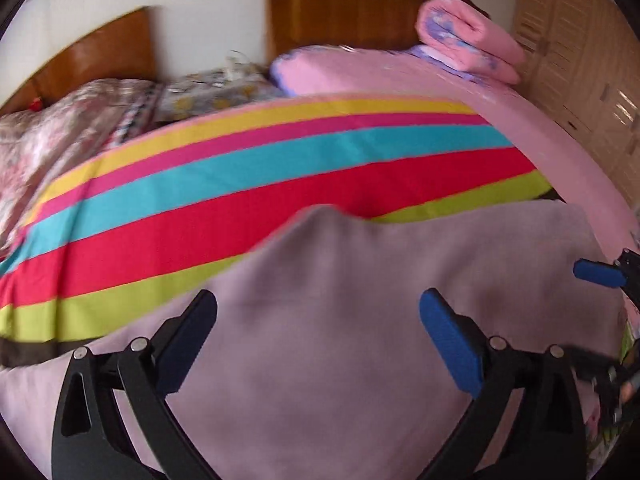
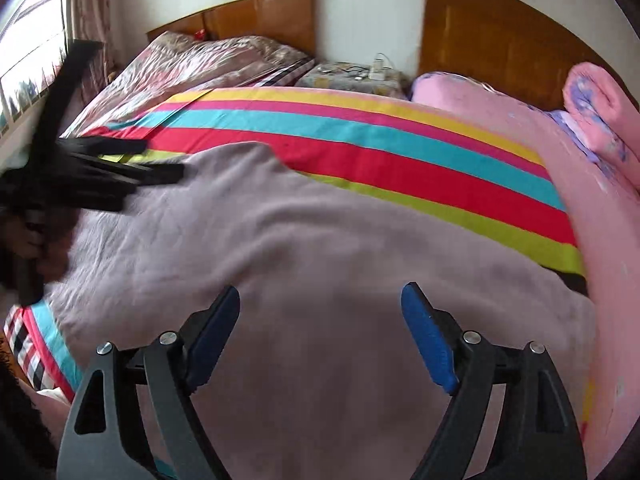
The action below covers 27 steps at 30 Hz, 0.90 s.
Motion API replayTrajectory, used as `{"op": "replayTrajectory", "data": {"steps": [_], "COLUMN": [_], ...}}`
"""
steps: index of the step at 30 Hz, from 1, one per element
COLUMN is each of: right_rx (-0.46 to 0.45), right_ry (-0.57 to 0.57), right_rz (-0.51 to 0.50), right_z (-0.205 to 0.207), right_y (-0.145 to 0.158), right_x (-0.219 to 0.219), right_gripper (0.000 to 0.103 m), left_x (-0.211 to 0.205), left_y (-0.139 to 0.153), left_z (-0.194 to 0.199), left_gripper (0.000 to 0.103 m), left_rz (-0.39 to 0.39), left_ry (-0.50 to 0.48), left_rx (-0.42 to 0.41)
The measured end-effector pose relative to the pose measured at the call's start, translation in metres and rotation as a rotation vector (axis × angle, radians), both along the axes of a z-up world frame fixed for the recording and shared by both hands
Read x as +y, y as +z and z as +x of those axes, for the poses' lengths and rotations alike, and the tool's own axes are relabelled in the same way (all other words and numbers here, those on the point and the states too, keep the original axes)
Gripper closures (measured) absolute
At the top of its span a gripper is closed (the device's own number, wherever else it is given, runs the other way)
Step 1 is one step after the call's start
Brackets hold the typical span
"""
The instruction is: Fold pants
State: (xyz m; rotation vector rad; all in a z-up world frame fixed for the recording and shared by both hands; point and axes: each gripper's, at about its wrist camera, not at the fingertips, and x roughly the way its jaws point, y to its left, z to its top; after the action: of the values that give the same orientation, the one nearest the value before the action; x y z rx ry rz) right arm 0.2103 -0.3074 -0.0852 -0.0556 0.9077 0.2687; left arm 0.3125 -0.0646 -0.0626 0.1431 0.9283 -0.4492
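The bed (image 2: 600, 240) was wide, with a striped sheet (image 2: 400, 148) across it. The pants (image 2: 300, 240) lay spread on its near part, lightly wrinkled; any fold made so far could not be told, and most folding appeared left. You had open room far and right; the near edge was hidden. Your left gripper (image 1: 318, 332) and right gripper (image 2: 320, 328) hung above the pants, jaws apart, holding nothing.

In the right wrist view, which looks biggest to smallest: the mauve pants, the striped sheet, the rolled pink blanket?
1. Mauve pants, though they lie nearest the camera, which inflates them.
2. Striped sheet.
3. Rolled pink blanket, far off at the edge, so its true size is unsure.
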Motion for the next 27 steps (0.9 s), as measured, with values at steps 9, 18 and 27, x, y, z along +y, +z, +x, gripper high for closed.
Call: {"op": "replayTrajectory", "data": {"steps": [9, 18, 27], "right_rx": [0.072, 0.121, -0.019], "right_ry": [0.005, 0.017, -0.073], "right_rz": [-0.007, 0.039, -0.027], "right_z": [-0.062, -0.087, -0.021], "right_y": [-0.041, -0.039, 0.002], "right_x": [-0.044, -0.066, -0.064], "right_gripper": [0.020, 0.019, 0.015], "left_x": [-0.046, -0.051, -0.050], "left_y": [-0.036, -0.036, -0.033], "left_z": [0.016, 0.010, 0.005], "left_gripper": [0.001, 0.001, 0.001], "left_rz": [0.113, 0.111, 0.112], "left_ry": [-0.032, 0.001, 0.011], "left_rx": [-0.004, -0.020, -0.028]}}
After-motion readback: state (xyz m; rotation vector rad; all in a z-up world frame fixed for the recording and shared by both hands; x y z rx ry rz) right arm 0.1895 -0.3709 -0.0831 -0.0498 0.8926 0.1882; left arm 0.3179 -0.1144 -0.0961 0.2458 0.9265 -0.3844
